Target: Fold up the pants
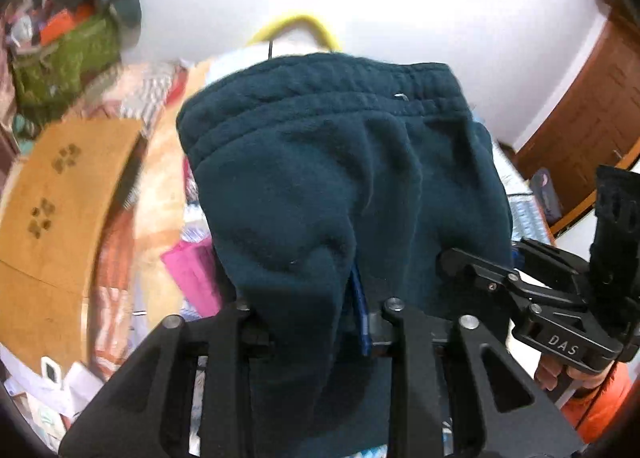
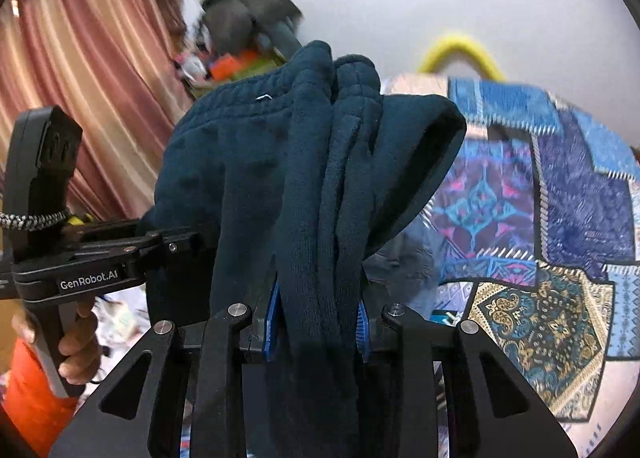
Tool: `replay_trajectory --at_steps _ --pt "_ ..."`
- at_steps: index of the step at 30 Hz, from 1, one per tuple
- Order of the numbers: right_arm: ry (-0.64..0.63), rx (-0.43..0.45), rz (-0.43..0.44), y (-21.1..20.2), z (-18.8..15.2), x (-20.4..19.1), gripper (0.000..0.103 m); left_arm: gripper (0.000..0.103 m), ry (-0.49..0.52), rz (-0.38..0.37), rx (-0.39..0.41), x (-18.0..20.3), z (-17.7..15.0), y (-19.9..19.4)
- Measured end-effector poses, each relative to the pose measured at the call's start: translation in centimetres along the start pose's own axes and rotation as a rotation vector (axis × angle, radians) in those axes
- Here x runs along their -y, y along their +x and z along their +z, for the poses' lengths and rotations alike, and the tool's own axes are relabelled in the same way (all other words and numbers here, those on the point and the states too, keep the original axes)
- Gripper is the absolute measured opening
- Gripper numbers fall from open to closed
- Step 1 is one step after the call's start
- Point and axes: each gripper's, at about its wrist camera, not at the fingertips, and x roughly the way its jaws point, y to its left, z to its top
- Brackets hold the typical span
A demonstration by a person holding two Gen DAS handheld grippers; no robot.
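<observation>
1. Bedroom scene: white wall across the top of both views, pink curtain [image 2: 80,70] upper left of the right wrist view, patchwork bedspread [image 2: 560,218] at right, clutter pile [image 1: 72,38] upper left of the left wrist view.
2. Left gripper [image 1: 320,322]: closed on a thick bunch of the pants [image 1: 340,162], blue pad just showing beside the cloth at lower centre.
3. Right gripper [image 2: 316,322]: clamped on several stacked layers of the same pants, blue pads on either side of the bundle. Also seen at right in the left wrist view, just beside the left one.
4. Pants are held up in the air in front of both cameras, off the bed.
5. Handling, my read: fleece sweatpants, soft, floppy, fairly bulky, not slippery, not fragile. Won't hold shape, folds sag. Best hold is on edges or the waistband, taking all layers together.
6. Orientation: elastic waistband [image 1: 320,94] runs across the upper centre of the frame, far end from the grippers. Long axis runs from the grippers away toward the waistband. Leg ends hidden below frame, cannot tell how they hang.
</observation>
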Motion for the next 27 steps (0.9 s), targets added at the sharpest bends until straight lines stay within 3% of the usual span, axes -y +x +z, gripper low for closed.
replay_trajectory --at_steps 4,6,8,10,13,19,27 --pt "0.032 -0.117 -0.076 4.7 -0.8 3.2 0.028 0.024 -0.015 0.063 -0.102 -1.5 -0.3 6.4" --pt "-0.002 -0.136 -0.102 5.5 -1.6 3.9 0.031 0.032 -0.055 0.056 -0.15 -2.3 -0.6 8.9" --pt "0.007 -0.129 -0.096 5.2 -2.3 4.6 0.034 0.048 -0.07 0.058 -0.135 -2.9 -1.1 9.5" --pt "0.018 -0.131 -0.087 4.6 -2.8 5.0 0.037 0.055 -0.078 0.063 -0.12 -3.3 -1.2 9.2" --pt "0.027 -0.121 -0.096 3.1 -3.1 4.1 0.039 0.057 -0.086 0.105 -0.101 -3.5 -1.3 8.2" --pt "-0.033 -0.025 -0.133 -1.8 -2.6 1.5 0.039 0.057 -0.013 0.185 -0.034 -1.6 -1.7 2.4" --pt "-0.103 0.236 -0.111 -14.4 -2.6 -4.8 0.039 0.057 0.069 0.206 0.227 4.0 -4.2 -12.3"
